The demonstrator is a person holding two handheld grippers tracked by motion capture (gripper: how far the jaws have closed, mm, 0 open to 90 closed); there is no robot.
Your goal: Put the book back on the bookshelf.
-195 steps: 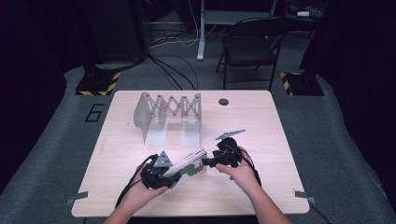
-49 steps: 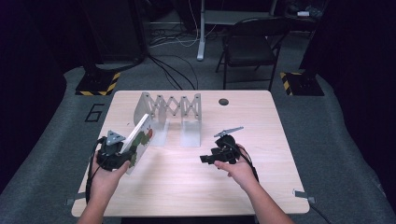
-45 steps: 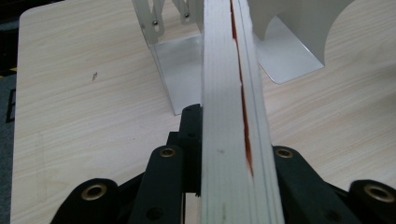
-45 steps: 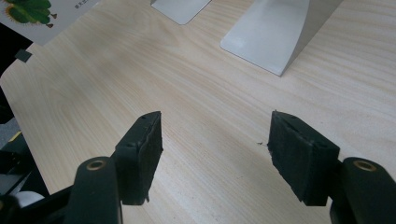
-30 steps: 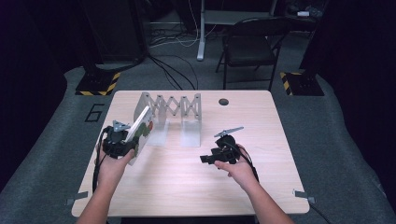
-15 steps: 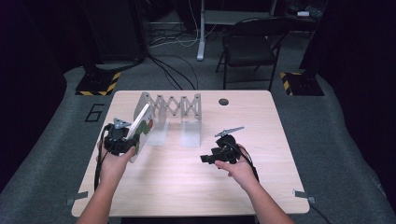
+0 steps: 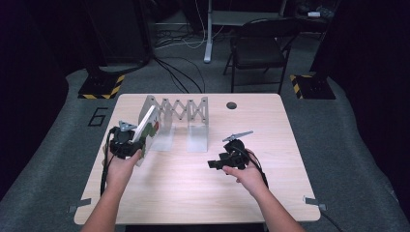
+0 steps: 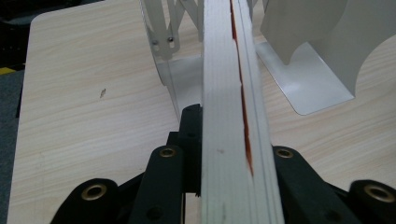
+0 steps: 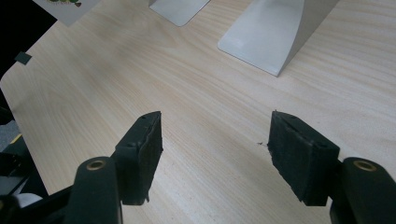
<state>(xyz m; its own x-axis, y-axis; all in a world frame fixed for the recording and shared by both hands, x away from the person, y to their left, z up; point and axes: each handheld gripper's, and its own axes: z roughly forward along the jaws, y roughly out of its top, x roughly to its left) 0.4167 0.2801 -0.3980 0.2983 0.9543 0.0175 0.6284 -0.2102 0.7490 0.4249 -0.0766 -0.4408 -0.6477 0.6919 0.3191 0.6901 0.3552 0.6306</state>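
A thin white book (image 7: 148,124) with a picture cover stands tilted at the left end of a white accordion book rack (image 7: 180,107). My left gripper (image 7: 137,141) is shut on the book's lower edge. In the left gripper view the book's page edge (image 8: 224,70) with a red stripe runs up between the jaws of the left gripper (image 8: 233,140), toward the gap between two rack plates (image 8: 327,51). My right gripper (image 7: 223,159) hovers open over the table's middle right, and in its own view the right gripper (image 9: 215,158) holds nothing.
The wooden table (image 7: 193,193) has a round black grommet (image 7: 232,105) near its far edge. A rack plate's foot (image 9: 266,42) lies ahead of the right gripper. A folding chair (image 7: 258,48) and floor cables stand beyond the table.
The left gripper carried the book from the table's front middle to the rack's left end and tipped it up. The right gripper released the book and has stayed still.
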